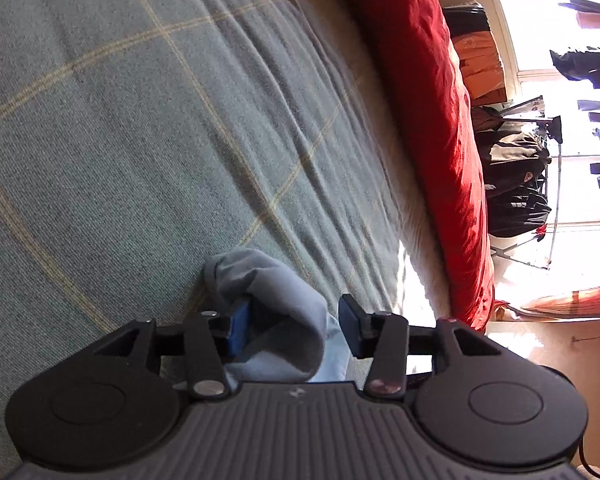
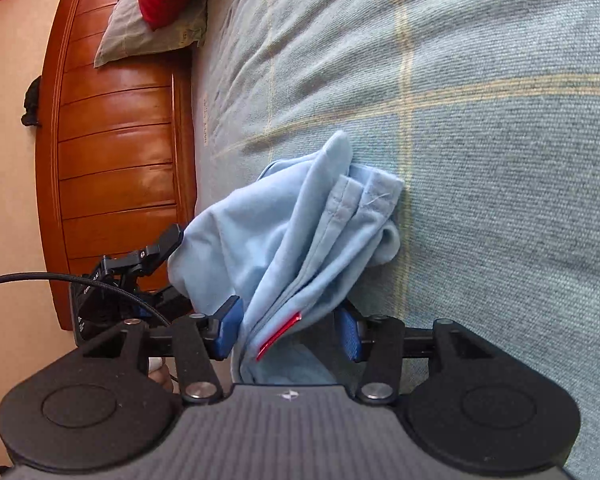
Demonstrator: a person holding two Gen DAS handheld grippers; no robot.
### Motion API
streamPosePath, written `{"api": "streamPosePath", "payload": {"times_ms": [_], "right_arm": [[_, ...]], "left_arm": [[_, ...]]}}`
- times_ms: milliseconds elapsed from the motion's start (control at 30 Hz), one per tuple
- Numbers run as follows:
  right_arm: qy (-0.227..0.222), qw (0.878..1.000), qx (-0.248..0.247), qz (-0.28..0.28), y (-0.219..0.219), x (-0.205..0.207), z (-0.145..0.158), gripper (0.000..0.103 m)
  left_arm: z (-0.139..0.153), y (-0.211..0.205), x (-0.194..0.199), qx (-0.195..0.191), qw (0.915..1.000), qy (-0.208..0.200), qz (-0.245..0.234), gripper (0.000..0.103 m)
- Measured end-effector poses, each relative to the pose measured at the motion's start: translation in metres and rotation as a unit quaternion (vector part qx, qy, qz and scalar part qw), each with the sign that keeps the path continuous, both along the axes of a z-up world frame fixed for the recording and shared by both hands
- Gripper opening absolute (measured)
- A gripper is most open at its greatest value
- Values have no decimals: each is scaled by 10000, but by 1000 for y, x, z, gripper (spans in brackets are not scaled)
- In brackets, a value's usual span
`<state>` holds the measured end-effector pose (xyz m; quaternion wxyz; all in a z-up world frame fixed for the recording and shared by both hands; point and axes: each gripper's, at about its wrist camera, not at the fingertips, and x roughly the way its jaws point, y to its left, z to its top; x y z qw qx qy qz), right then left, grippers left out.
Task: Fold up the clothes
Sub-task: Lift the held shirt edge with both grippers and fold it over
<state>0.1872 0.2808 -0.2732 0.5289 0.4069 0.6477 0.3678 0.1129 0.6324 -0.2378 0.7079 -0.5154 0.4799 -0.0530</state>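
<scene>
**Light-blue garment, bunched on bed, between two half-open grippers**

- Garment (image 2: 300, 236): light blue, soft, gathered in loose folds on the grey-green checked bedspread (image 2: 500, 160); hemmed edge toward 1 o'clock in the right wrist view, small red tag (image 2: 278, 334) at 6 o'clock by the jaws. Not yet flat; folding judged at an early or resetting stage.
- Right gripper (image 2: 288, 334): jaws parted about halfway, cloth lying between the blue pads without visible pinch; likely released so the fabric settles onto the bed.
- Left gripper (image 1: 292, 330): likewise about half open, a rolled lump of the same garment (image 1: 268, 304) between the pads, loose, one pad clear of it. Also seen at 9 o'clock in the right wrist view, at the far side of the cloth.
- Surroundings: red cover (image 1: 432, 120) at 1 o'clock in the left view; wooden headboard (image 2: 116, 152) and pillow (image 2: 148, 36) at 10 to 11 o'clock in the right view.
</scene>
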Motion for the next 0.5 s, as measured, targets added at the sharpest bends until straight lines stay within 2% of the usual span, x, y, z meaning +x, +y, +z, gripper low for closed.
{"api": "streamPosePath", "payload": {"times_ms": [167,267,300,333,400,500], "right_arm": [[375,9981,84,-486,-7,7,-18,54],[229,9989,-18,-405,-8,7,-18,45],[118,9993,-74,-353,-8,7,-16,36],[-10,9995,-101,-312,-8,7,-14,33],[-276,9991,-185,-262,-7,8,-7,27],[-958,9949,-176,-256,-11,8,12,26]], "left_arm": [[-33,4,13,-445,9982,370,121,50],[-37,-3,19,-320,9987,389,127,47],[-33,-7,20,-177,9994,293,99,41],[-27,-10,21,-58,9999,129,46,31],[-13,-17,21,129,9997,-217,-35,28],[11,-24,18,425,9949,-902,-172,24]]}}
